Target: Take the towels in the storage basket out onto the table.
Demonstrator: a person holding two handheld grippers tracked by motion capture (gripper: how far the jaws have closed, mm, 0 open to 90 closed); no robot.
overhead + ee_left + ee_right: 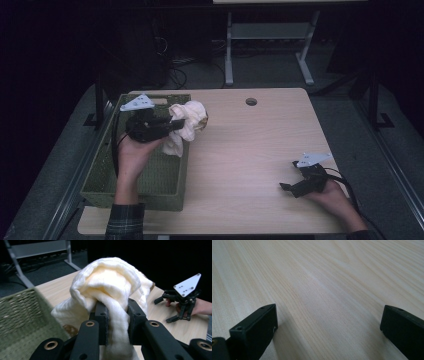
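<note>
A cream cloth (187, 124) hangs bunched above the right rim of the green woven basket (165, 180). My left gripper (176, 125) is shut on the cloth, which bulges over and between the jaws in the left gripper view, cloth (110, 287). A lower fold of the cloth dangles toward the basket's edge. My right gripper (289, 188) rests low on the wooden table (250, 150) at the right front, open, with bare wood between its fingers (259, 325). The same right gripper (165, 308) appears far off in the left gripper view.
The basket (20, 312) stands at the table's left side, its inside looking bare where visible. A round cable hole (251, 101) sits near the table's far edge. Beyond the table stand a white desk frame (305, 65) and floor cables.
</note>
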